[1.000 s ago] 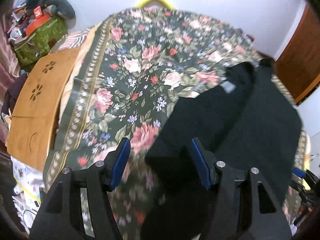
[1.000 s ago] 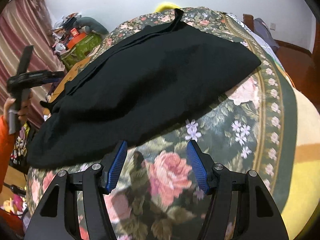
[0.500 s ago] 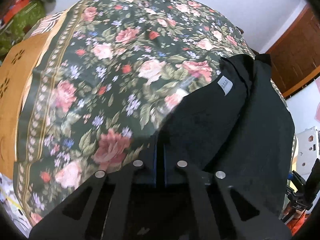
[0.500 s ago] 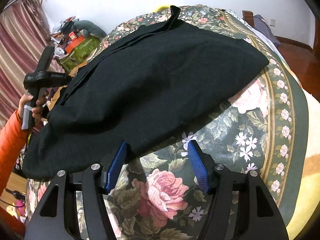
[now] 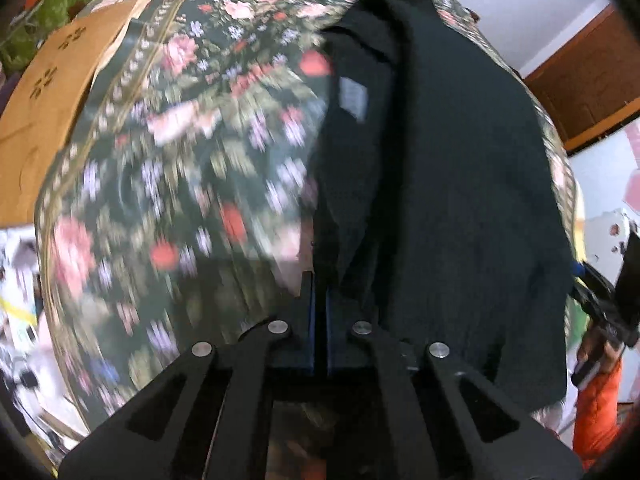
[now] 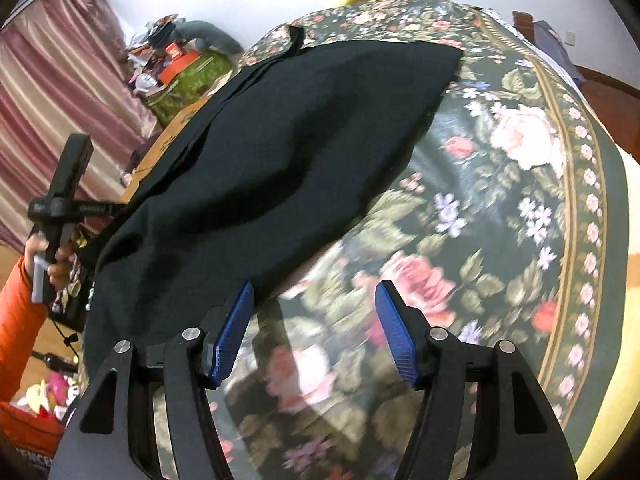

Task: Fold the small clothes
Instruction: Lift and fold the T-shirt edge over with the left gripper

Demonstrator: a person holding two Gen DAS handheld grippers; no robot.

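Black cotton shirt (image 6: pixel 288 152) looks floppy; left gripper (image 5: pixel 320 300) pinches its edge, right gripper (image 6: pixel 316 336) gapes empty beside the hem.

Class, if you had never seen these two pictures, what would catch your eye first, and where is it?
The black garment sprawls across the flowered bedspread, filling the middle of both views. The left claw is shut on its near edge, while the right claw hangs open beside the cloth.
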